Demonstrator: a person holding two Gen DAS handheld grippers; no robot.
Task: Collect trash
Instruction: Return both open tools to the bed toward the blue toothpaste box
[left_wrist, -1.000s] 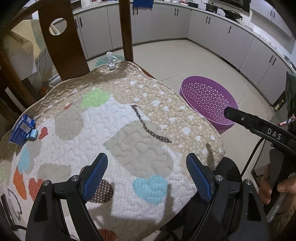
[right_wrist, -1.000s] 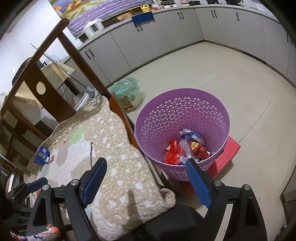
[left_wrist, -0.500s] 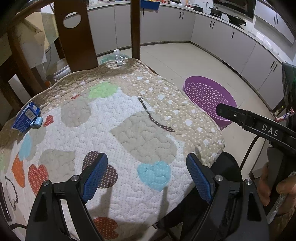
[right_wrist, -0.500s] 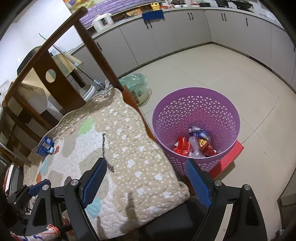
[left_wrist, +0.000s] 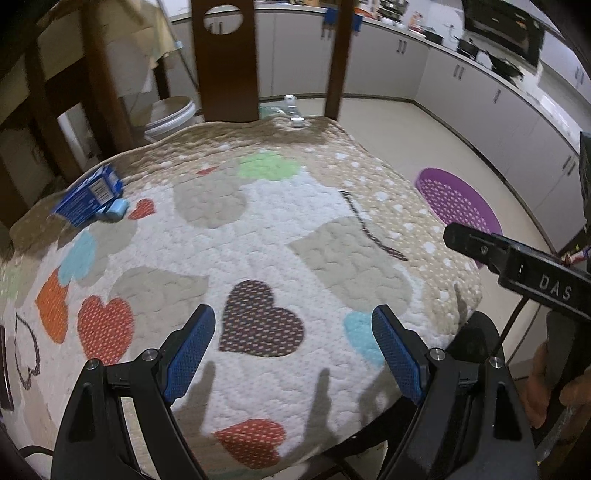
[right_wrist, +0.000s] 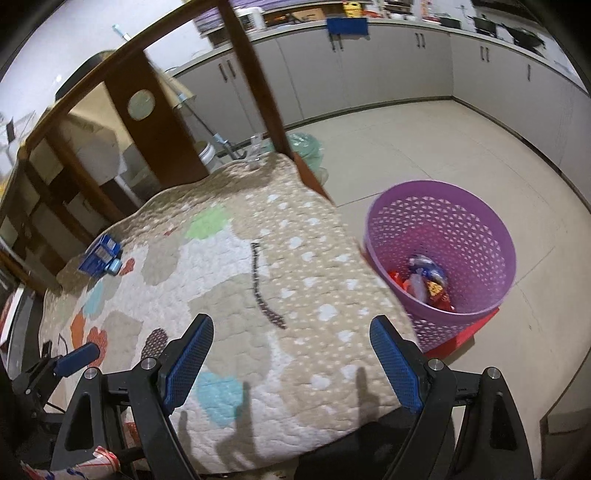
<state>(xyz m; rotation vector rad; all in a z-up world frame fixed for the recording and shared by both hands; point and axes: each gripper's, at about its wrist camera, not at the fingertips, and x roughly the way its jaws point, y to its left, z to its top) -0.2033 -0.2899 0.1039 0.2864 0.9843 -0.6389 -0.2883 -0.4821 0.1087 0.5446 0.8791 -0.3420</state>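
The room is a kitchen with grey cabinets along the walls and a pale tiled floor. A quilted cover with coloured hearts lies over a chair seat, and the dark wooden chair back stands at its far edge.

The left hand-held gripper hangs above the near part of the cover. Its blue pads stand wide apart and nothing is between them. Far ahead of it and to its left, a small blue carton lies on the cover near the far left edge, with a light blue small thing touching its near side. It is too blurred to tell what that small thing is.

The right hand-held gripper also hangs above the near part of the cover, with its pads wide apart and nothing between them. The same blue carton is far ahead of it and to its left. Ahead of it and to its right, a purple basket stands on the floor just beside the cover's edge, on a red flat thing. Wrappers in red and other colours lie at the bottom of the basket.

In the left wrist view, one black finger of the right hand-held gripper reaches in from the right side.
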